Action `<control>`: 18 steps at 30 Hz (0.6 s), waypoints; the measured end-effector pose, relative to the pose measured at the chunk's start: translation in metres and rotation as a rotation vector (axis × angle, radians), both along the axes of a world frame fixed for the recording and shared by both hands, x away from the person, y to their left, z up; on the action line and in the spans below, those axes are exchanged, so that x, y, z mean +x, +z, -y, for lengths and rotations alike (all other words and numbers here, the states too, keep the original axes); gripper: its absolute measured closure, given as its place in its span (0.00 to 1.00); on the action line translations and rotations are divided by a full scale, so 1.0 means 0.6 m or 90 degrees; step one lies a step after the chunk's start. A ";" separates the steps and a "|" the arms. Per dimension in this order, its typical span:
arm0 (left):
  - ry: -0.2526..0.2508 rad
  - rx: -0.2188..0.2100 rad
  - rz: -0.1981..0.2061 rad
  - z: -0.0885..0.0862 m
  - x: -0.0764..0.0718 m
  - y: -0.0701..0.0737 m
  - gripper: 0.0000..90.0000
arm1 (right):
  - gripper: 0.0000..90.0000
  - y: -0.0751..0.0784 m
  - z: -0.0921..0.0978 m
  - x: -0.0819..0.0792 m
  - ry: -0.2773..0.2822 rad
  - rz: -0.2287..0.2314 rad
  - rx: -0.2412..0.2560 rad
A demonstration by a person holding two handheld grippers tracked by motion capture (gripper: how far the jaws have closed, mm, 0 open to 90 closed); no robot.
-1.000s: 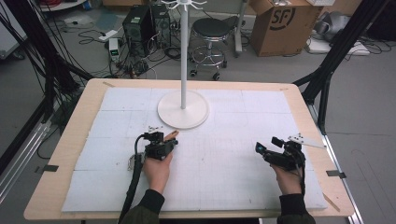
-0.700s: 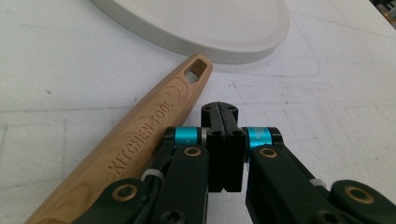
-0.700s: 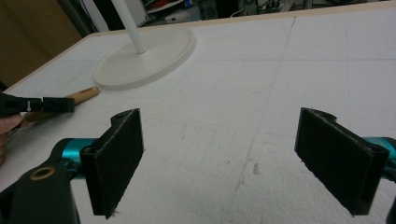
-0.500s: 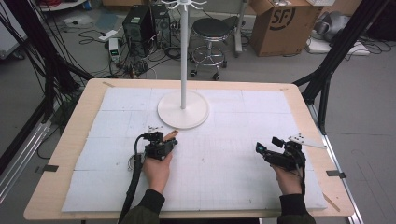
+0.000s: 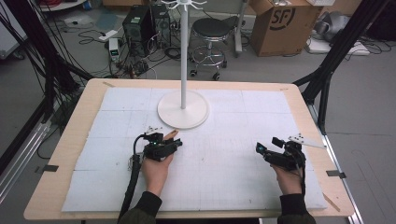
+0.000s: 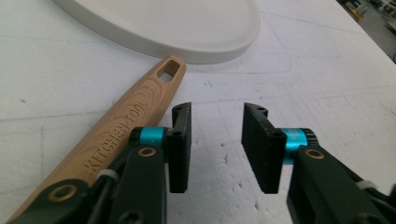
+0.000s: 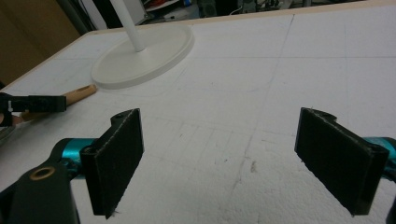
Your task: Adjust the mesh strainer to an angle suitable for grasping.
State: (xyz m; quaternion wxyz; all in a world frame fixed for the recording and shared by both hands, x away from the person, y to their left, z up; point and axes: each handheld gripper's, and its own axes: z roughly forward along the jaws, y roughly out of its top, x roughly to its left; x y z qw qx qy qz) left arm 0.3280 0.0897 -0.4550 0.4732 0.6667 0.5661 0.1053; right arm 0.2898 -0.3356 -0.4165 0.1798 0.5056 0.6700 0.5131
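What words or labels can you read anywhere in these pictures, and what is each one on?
"KITCHEN TOOL": stamped along the light wooden utensil handle with a slot at its end, lying beside the open left gripper near the round white stand base.
"SF": large dark letters on the brown cardboard box on the floor beyond the table.
Nothing else is readable; the dark computer tower shows no legible label.

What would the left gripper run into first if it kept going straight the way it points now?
Probably the round white stand base: it lies across the left gripper's line ahead, past bare white foam mat. The wooden utensil handle lies just beside the jaws, likely missed.
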 end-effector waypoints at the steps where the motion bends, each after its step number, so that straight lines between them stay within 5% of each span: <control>1: -0.004 0.001 0.003 -0.002 -0.003 0.001 0.68 | 0.16 0.000 0.000 0.000 0.000 0.000 0.000; 8: -0.029 -0.050 0.011 -0.037 -0.023 0.020 0.66 | 0.16 -0.002 -0.003 0.001 0.003 0.000 -0.007; 14: -0.030 -0.032 0.029 -0.077 -0.037 0.040 0.55 | 0.16 -0.002 -0.005 0.001 0.001 -0.004 -0.010; 18: -0.032 -0.049 0.049 -0.103 -0.045 0.046 0.51 | 0.16 -0.003 -0.006 0.002 0.002 -0.006 -0.013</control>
